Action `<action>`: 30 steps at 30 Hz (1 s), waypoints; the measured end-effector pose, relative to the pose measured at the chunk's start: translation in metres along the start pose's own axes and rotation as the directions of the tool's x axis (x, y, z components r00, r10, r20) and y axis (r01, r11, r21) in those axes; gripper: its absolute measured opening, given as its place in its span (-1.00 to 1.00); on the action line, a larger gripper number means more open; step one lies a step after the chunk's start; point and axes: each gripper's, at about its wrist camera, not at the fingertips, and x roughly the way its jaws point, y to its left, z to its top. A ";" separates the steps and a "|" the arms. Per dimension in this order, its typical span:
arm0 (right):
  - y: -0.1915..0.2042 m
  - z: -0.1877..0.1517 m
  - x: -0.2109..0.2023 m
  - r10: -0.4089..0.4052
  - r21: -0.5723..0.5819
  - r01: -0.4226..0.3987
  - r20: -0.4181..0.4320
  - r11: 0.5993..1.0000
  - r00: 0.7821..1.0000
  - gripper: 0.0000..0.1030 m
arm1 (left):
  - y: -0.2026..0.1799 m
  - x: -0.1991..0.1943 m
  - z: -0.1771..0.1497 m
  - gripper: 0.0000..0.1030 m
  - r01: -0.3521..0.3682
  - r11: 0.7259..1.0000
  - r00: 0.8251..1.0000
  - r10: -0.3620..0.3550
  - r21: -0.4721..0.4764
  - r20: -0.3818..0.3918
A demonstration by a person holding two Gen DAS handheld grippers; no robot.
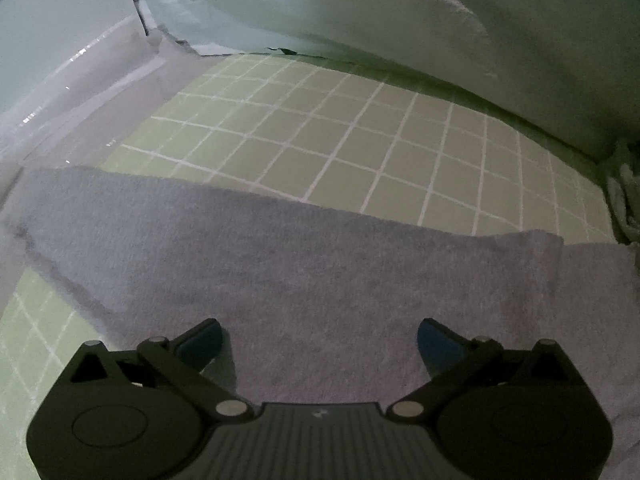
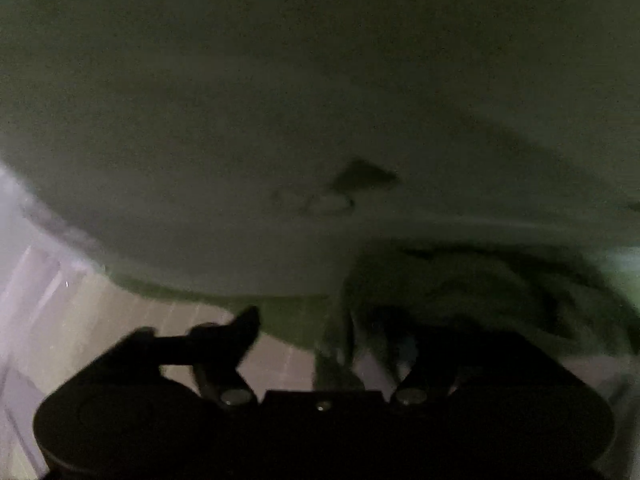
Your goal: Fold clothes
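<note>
A grey cloth [image 1: 304, 264] lies flat on a green cutting mat with a white grid [image 1: 360, 140]. Its right part is folded over, with an edge showing near the right side. My left gripper [image 1: 320, 344] hovers over the near part of the cloth, jaws wide open and empty. The right wrist view is dark and blurred. My right gripper [image 2: 332, 340] is open, its left finger [image 2: 244, 320] in silhouette. A crumpled pile of cloth [image 2: 480, 292] lies just ahead of its right finger, which is partly hidden by it.
A large white bag or sheet [image 1: 400, 20] stands along the far edge of the mat and fills most of the right wrist view [image 2: 280, 100]. A pale surface [image 1: 60, 92] borders the mat at left. More fabric [image 1: 624, 200] sits at the right edge.
</note>
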 end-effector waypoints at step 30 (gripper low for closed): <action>-0.241 -0.234 -0.261 -0.618 0.245 0.615 -0.072 0.750 0.783 0.92 | -0.022 -0.184 -0.180 0.99 0.063 0.990 0.992 -0.076 0.123 0.101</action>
